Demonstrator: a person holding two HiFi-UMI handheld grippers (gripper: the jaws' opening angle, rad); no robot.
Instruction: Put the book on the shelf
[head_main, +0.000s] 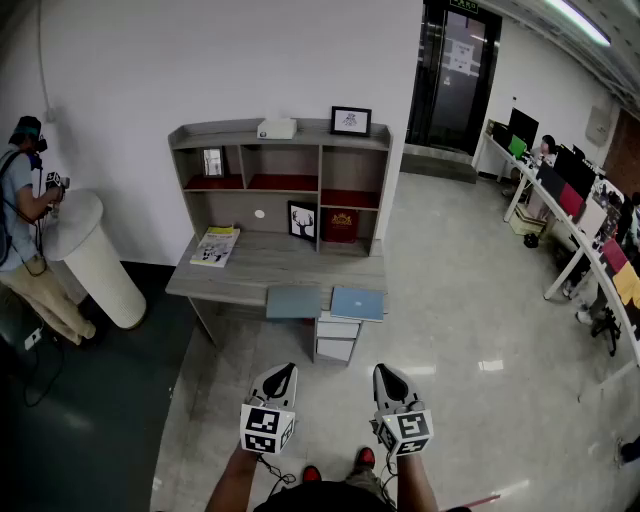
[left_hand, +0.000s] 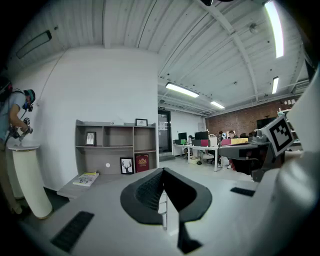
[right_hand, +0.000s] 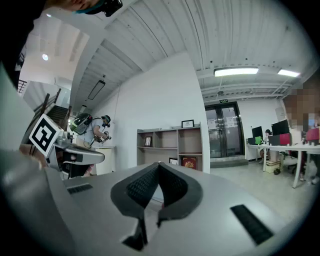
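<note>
A grey desk (head_main: 250, 278) with a shelf unit (head_main: 280, 135) stands against the white wall, well ahead of me. A yellow-and-white book (head_main: 215, 246) lies on the desk's left side. Two flat blue-grey books (head_main: 294, 302) (head_main: 357, 303) lie at its front edge. A red book (head_main: 342, 226) and a framed deer picture (head_main: 302, 220) stand in the lower shelf. My left gripper (head_main: 281, 372) and right gripper (head_main: 386, 372) are side by side at the bottom, far short of the desk, both shut and holding nothing. The left gripper (left_hand: 162, 171) and the right gripper (right_hand: 159, 165) each point toward the shelf unit (left_hand: 115, 125) (right_hand: 170, 131).
A person (head_main: 25, 200) stands at the far left beside a white round pedestal (head_main: 90, 255). A small white drawer cabinet (head_main: 337, 340) sits under the desk. Long office desks with monitors (head_main: 570, 230) run along the right, and a dark glass door (head_main: 450, 70) is behind the shelf's right side.
</note>
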